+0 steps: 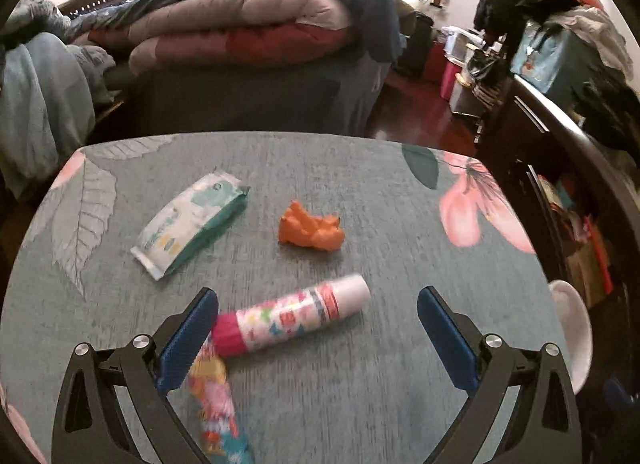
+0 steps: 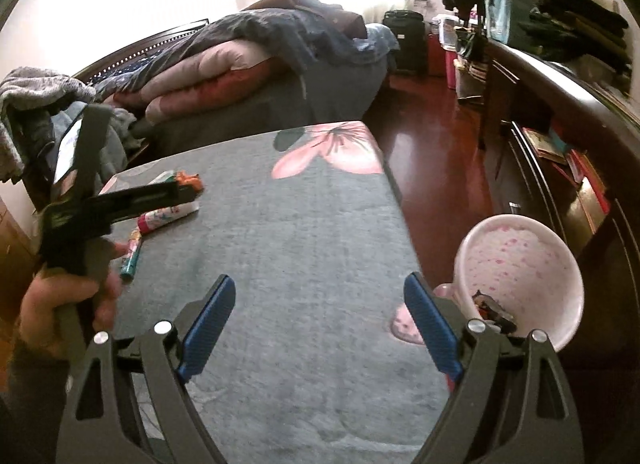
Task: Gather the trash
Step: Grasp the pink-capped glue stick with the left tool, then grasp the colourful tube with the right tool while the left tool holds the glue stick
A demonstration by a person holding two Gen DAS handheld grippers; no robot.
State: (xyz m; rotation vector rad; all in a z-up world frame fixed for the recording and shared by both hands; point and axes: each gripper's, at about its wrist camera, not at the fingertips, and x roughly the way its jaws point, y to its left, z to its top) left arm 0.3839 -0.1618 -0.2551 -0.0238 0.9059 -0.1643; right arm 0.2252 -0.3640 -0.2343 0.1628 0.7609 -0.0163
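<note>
The left gripper [image 1: 316, 304] tilts down over a table, its blue pads [image 1: 188, 340] spread wide with nothing pinched. The left pad lies across a bright candy wrapper [image 1: 214, 400], though whether it touches cannot be told. In the right wrist view the person's left hand [image 2: 60, 304] grips this tool's handle at the left edge, a dark sleeve [image 2: 32, 388] below it. The right gripper [image 2: 318, 314] also points down at the table, jaws spread and empty over bare cloth.

The table [image 1: 360, 384] wears a grey-green cloth printed with pale leaves and pink flowers. Behind it stands a bed [image 1: 248, 96] heaped with a folded quilt [image 1: 240, 28]; a red-brown wooden floor [image 2: 440, 152] runs along the table's right side to a dark dresser [image 2: 560, 168] piled with clothes and bags.

Leftmost on the table lies a flat pack of wipes [image 1: 188, 224], its long axis running from near left to far right. Right of it sits a crumpled orange scrap [image 1: 312, 226], with no clear axis. Nearer the left gripper a glue stick [image 1: 296, 316] lies on its side, pink cap toward the left pad and white end pointing up and right. The candy wrapper stretches from that cap toward the camera. At the table's right edge stands a pink speckled bin [image 2: 520, 264], tilted open toward the right camera, with some dark scraps [image 2: 490, 310] at its bottom.
</note>
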